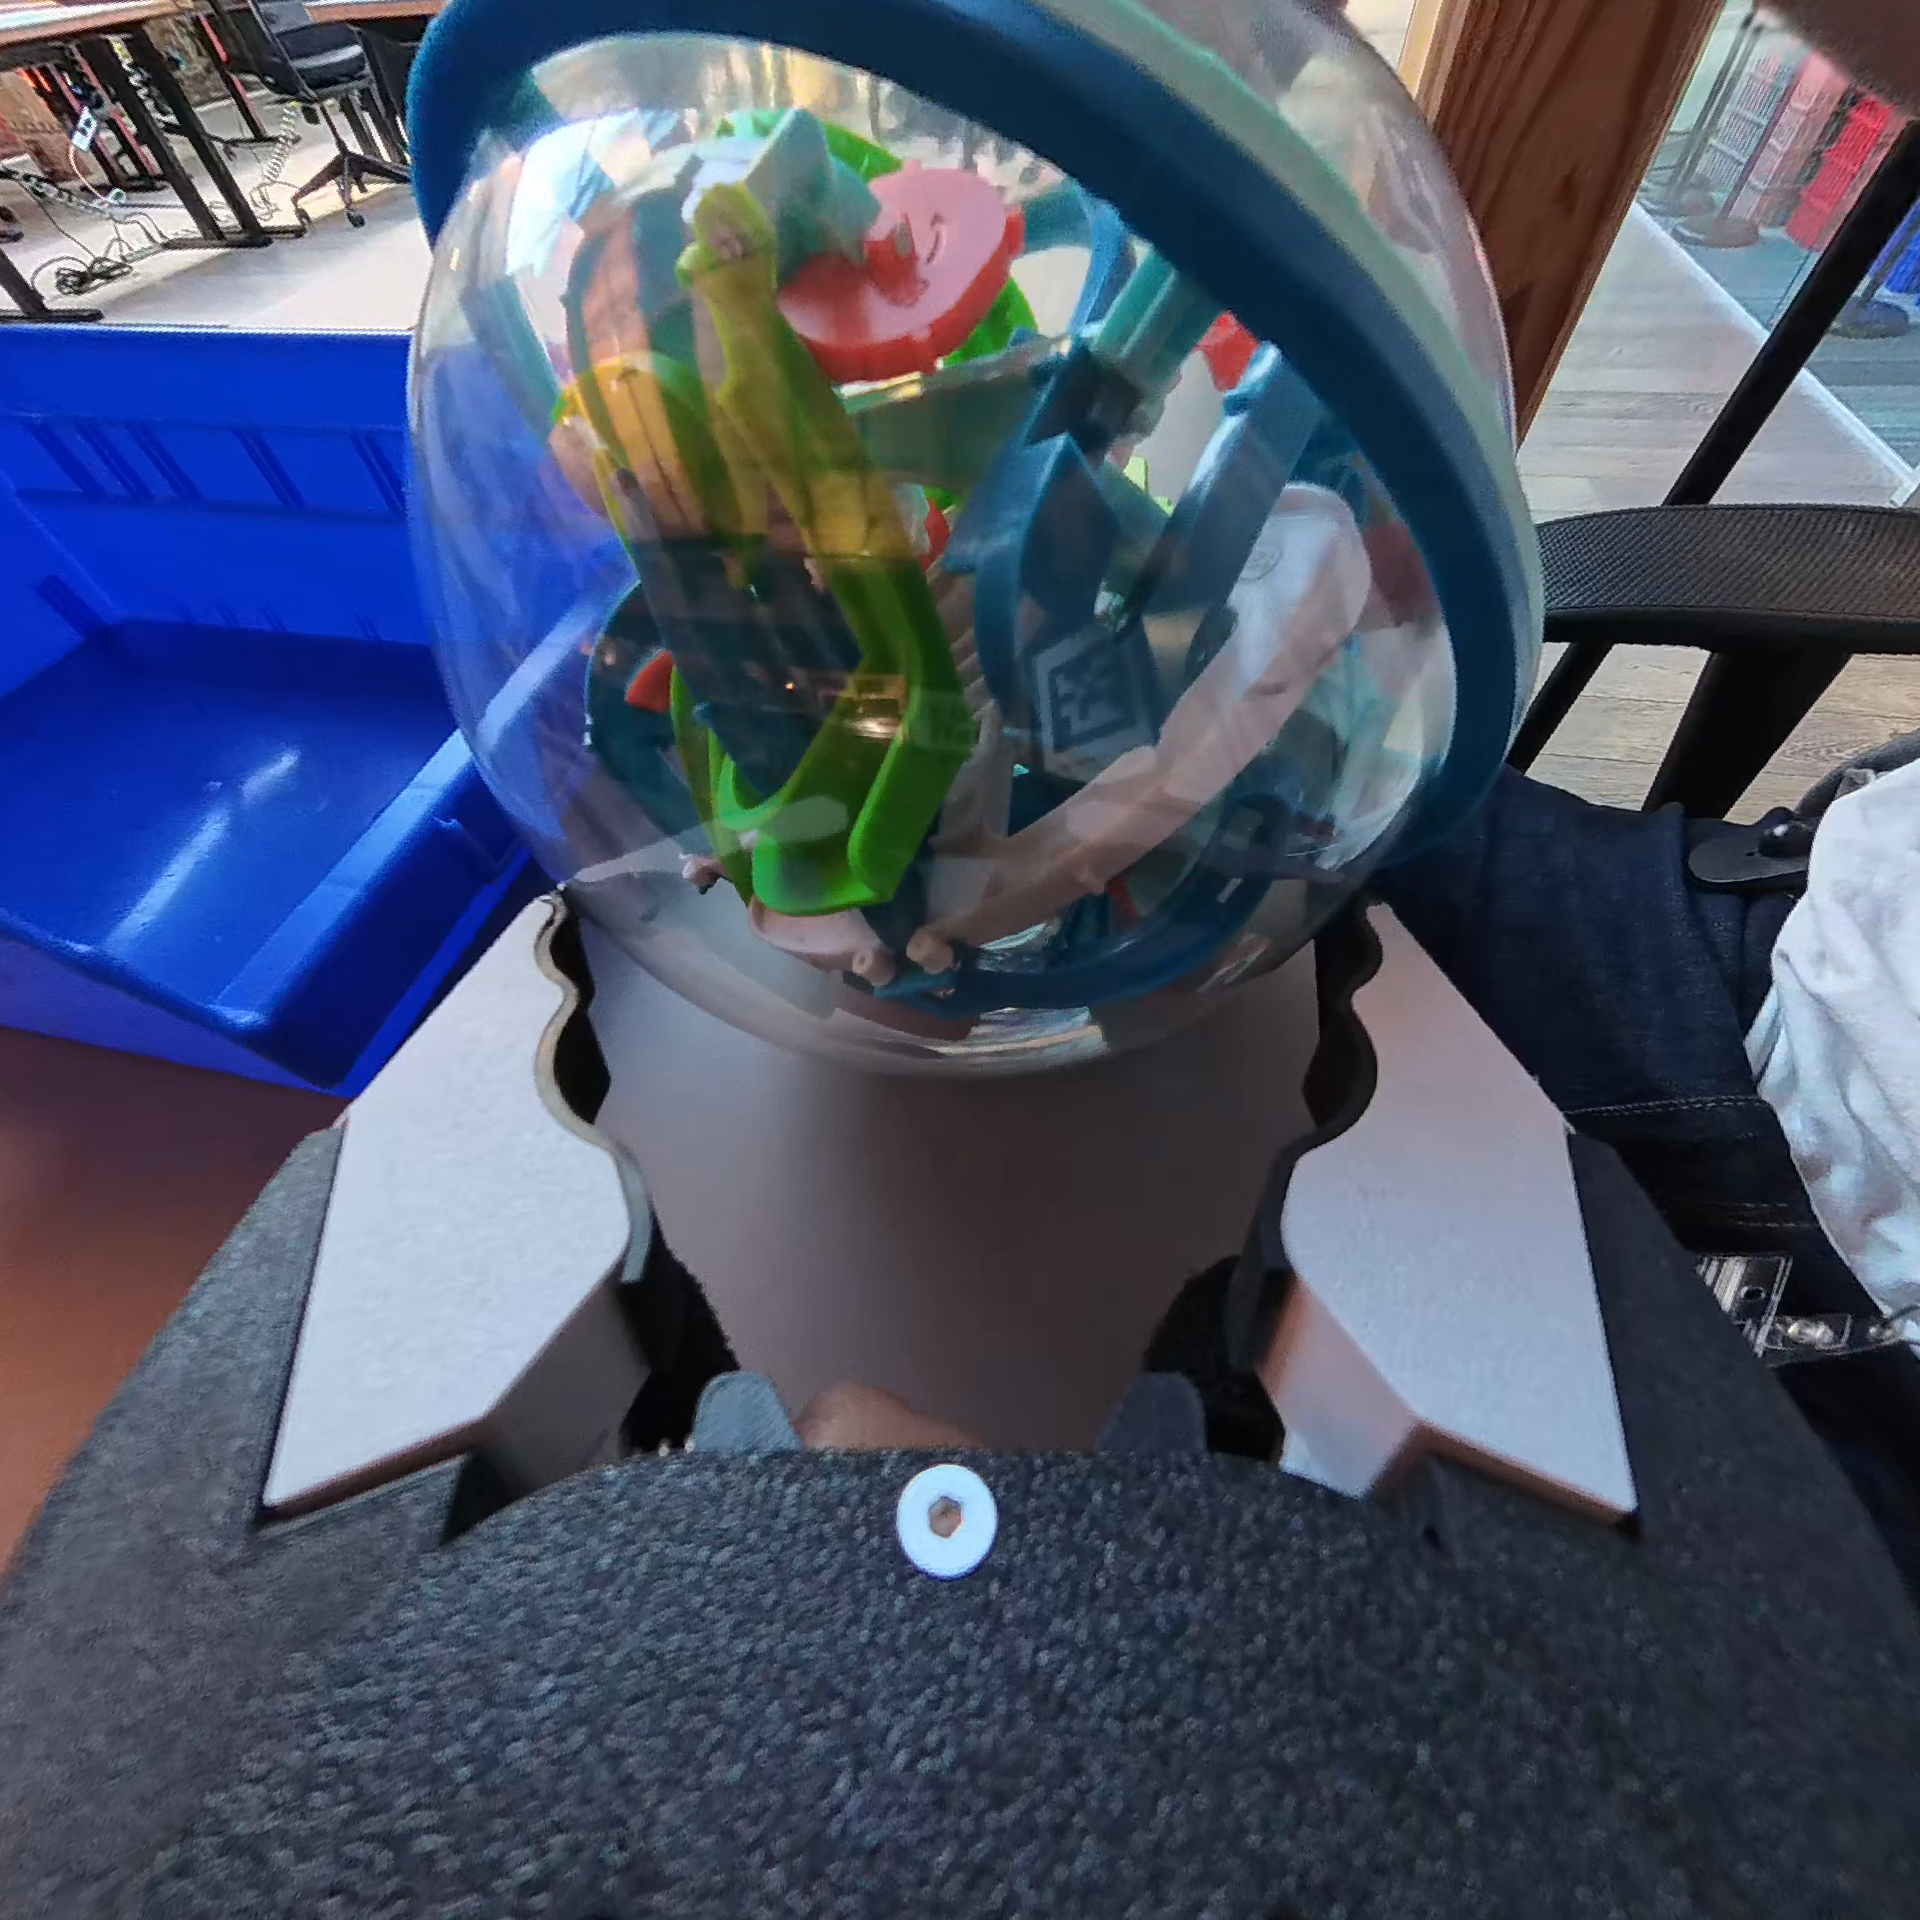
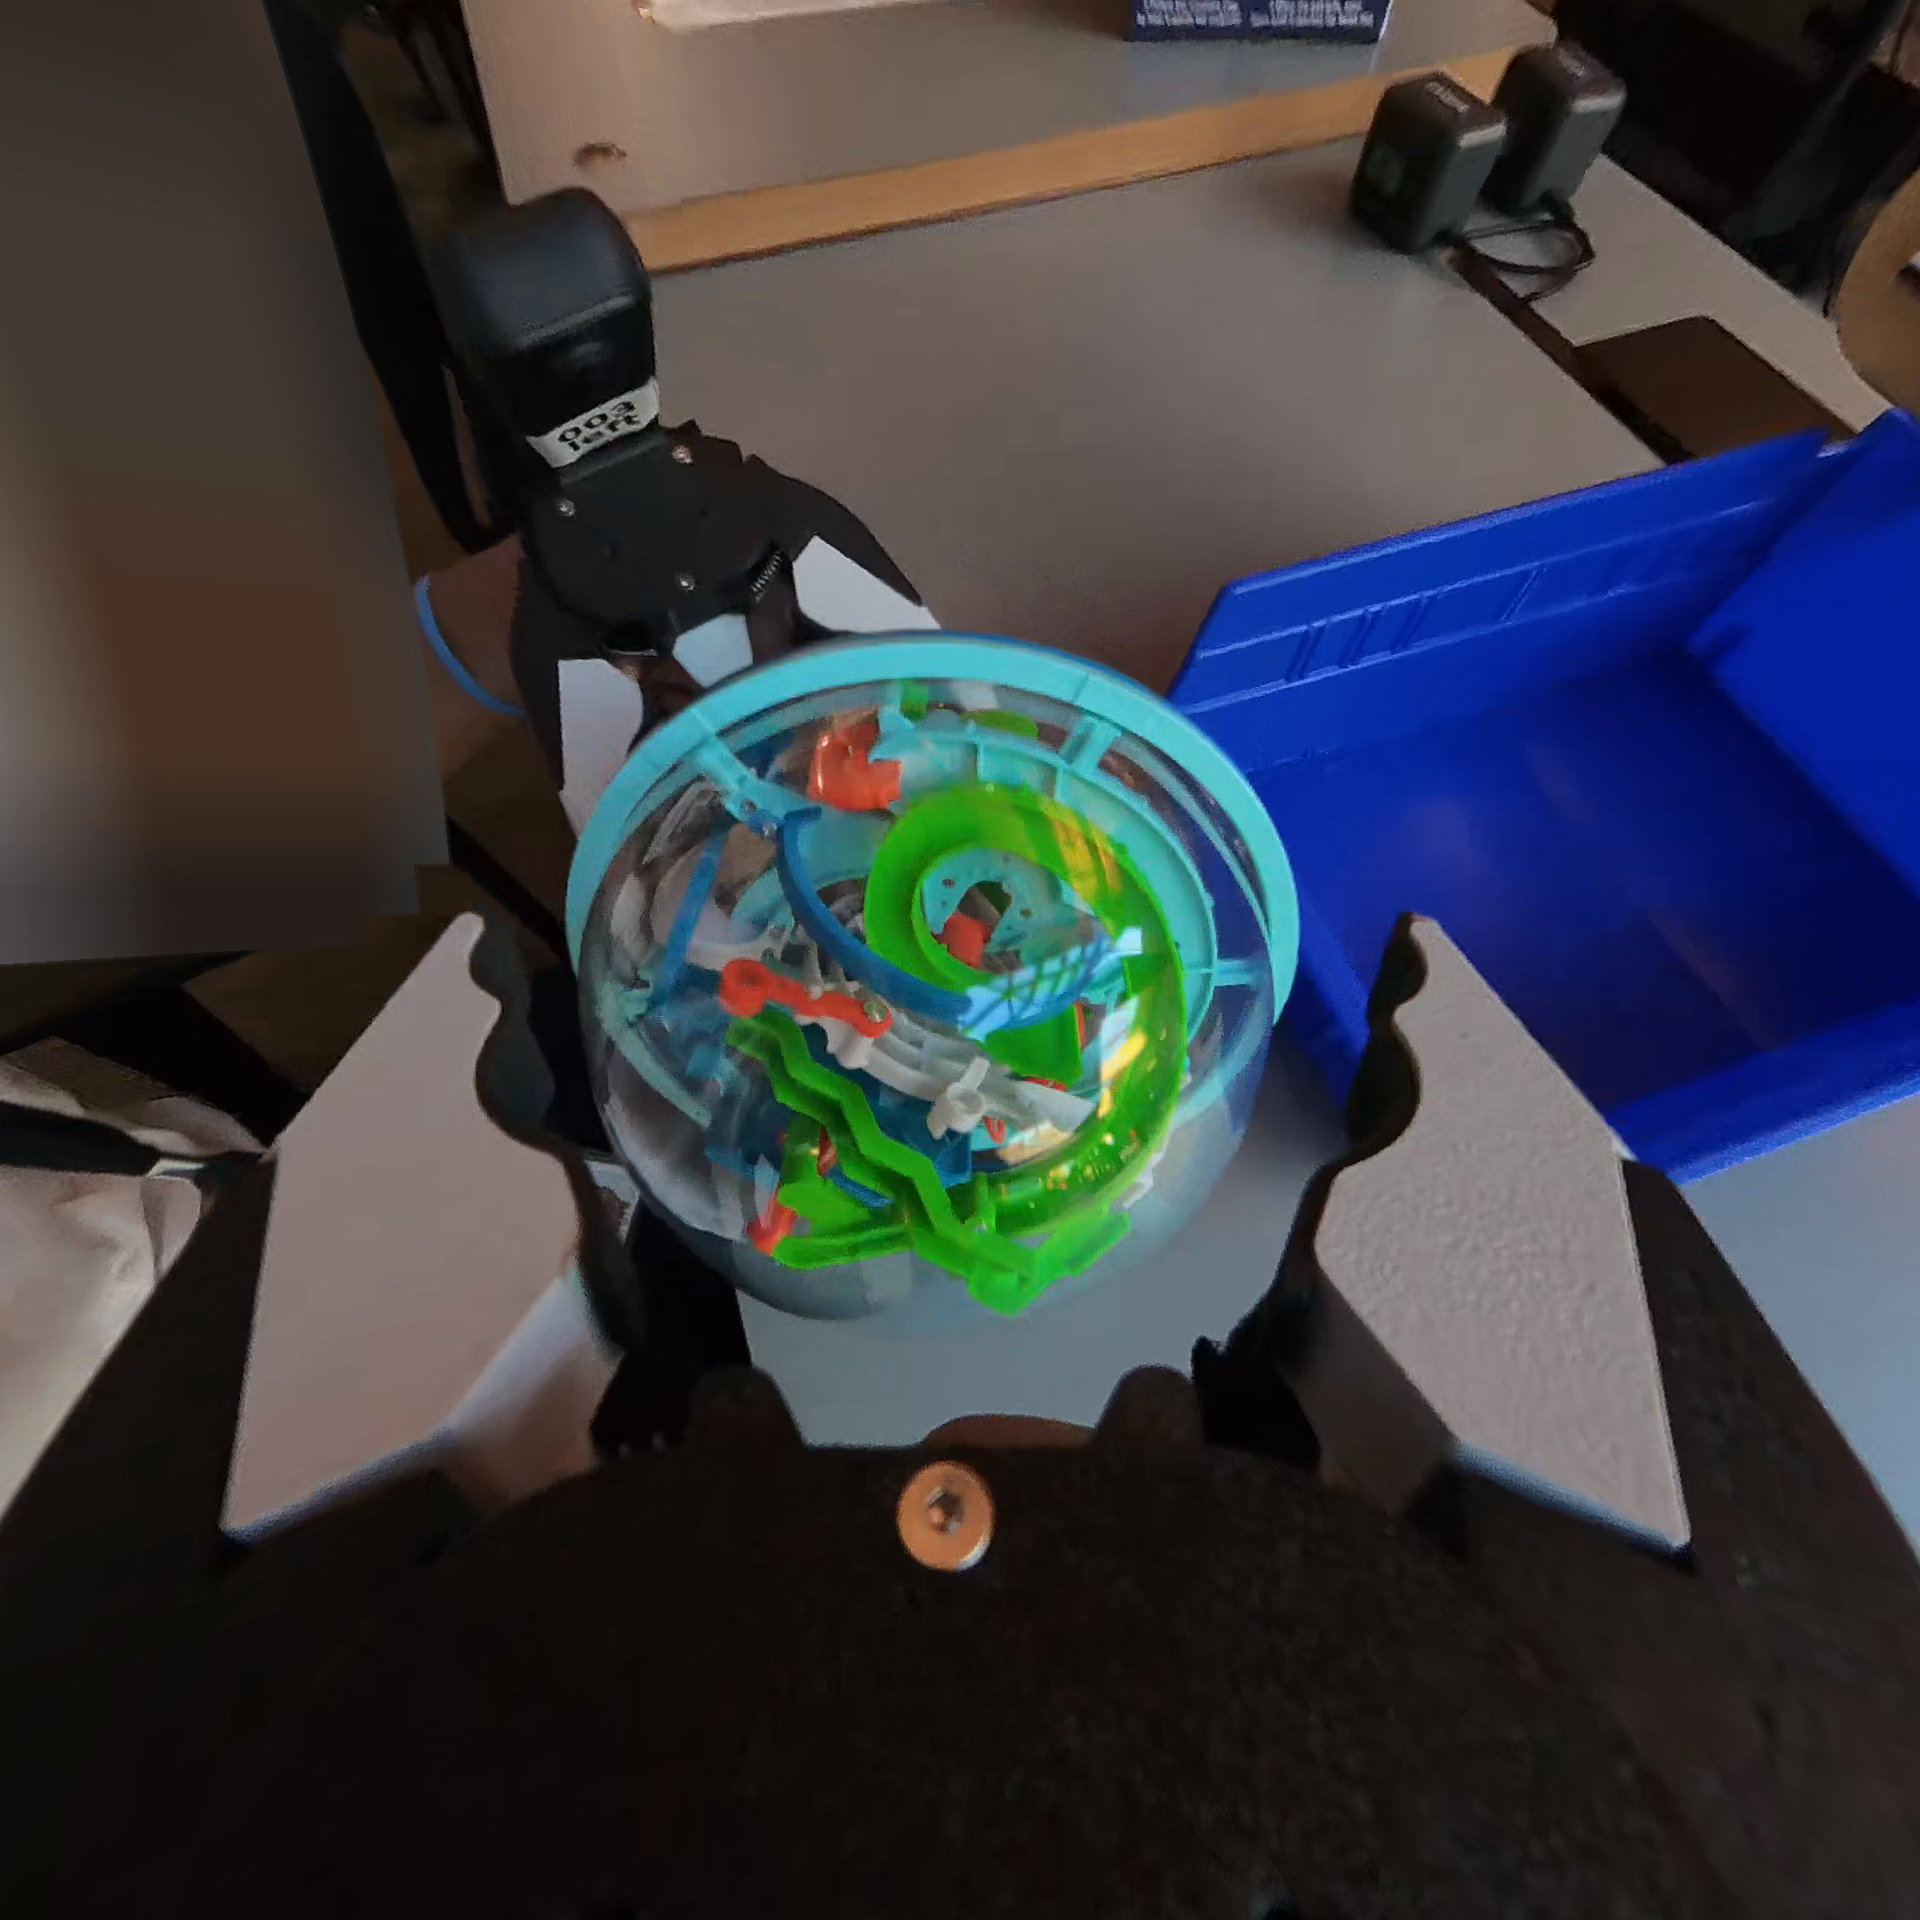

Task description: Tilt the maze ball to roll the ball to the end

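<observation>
The maze ball (image 1: 935,582) is a clear sphere with a teal ring and green, blue and red tracks inside. It fills the left wrist view, tilted. My left gripper (image 1: 956,925) is shut on it, with both fingertips (image 1: 556,925) against its lower sides. In the right wrist view the maze ball (image 2: 925,987) lies between the fingers of my right gripper (image 2: 951,935), which is open. Its left finger (image 2: 509,1029) is close to the sphere and its right finger (image 2: 1397,1029) stands clear of it. The left gripper's body (image 2: 644,520) shows behind the ball. I cannot pick out the small ball inside.
A blue plastic bin (image 2: 1610,831) stands right beside the ball; it also shows in the left wrist view (image 1: 208,779). The grey table (image 2: 1039,416) runs back to two black devices (image 2: 1475,145). A person's dark clothing (image 1: 1579,987) and a black chair (image 1: 1714,582) are close by.
</observation>
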